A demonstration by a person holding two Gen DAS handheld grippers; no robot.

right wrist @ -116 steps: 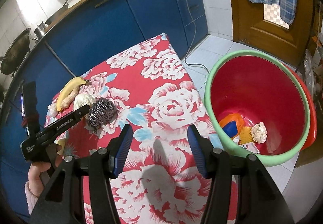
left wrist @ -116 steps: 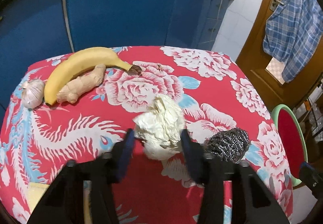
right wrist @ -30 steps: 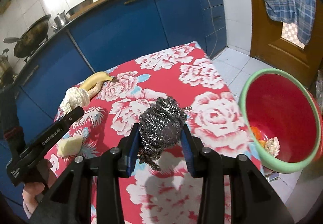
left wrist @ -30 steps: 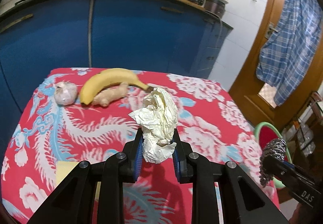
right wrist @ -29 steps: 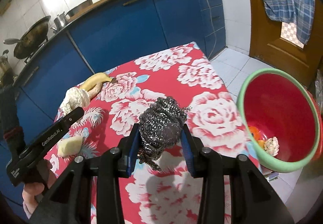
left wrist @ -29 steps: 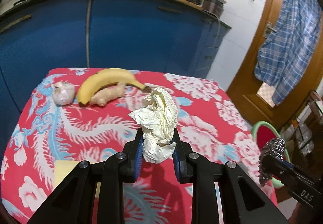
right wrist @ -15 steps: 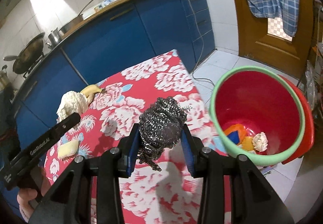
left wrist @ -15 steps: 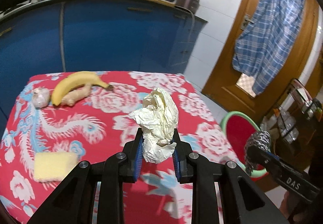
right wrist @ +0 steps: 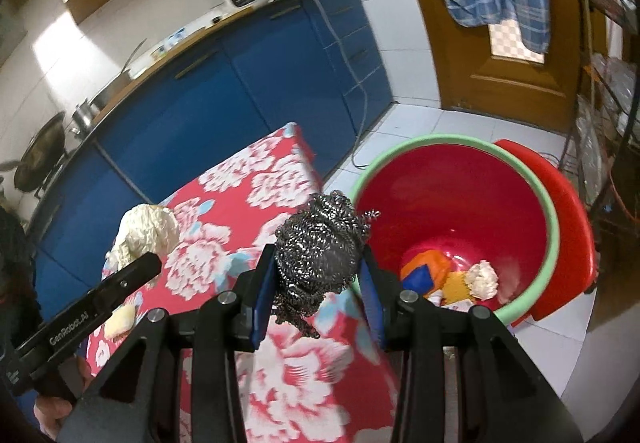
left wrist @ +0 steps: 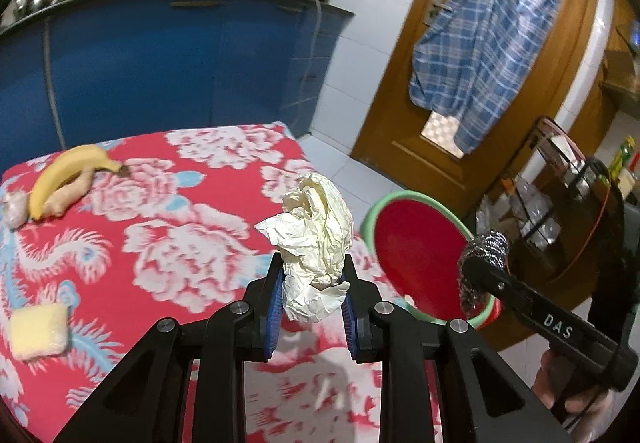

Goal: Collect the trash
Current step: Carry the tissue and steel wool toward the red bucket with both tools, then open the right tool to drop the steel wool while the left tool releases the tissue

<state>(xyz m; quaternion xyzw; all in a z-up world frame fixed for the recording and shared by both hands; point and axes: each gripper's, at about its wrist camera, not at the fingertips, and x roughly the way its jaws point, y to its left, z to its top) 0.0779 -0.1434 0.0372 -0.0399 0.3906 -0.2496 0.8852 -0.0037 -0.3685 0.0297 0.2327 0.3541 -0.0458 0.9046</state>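
Note:
My left gripper (left wrist: 310,303) is shut on a crumpled cream paper ball (left wrist: 314,239) and holds it above the red flowered table (left wrist: 180,251), near its right edge. My right gripper (right wrist: 318,295) is shut on a steel wool scourer (right wrist: 320,247), held over the table's end beside a red basin with a green rim (right wrist: 552,227). The basin (left wrist: 420,255) stands on the floor to the right and holds several bits of trash (right wrist: 448,279). The scourer also shows in the left wrist view (left wrist: 482,263), and the paper ball in the right wrist view (right wrist: 144,235).
A banana (left wrist: 68,171), a ginger root (left wrist: 70,193) and a garlic bulb (left wrist: 14,203) lie at the table's far left. A yellow sponge (left wrist: 38,331) lies near the left front. Blue cabinets (left wrist: 160,63) stand behind, a wooden door (left wrist: 460,83) to the right, a wire rack (left wrist: 560,203) beyond the basin.
Both grippers closed on their items, lifted them off the table and swung right toward the basin, which now looms larger in both views.

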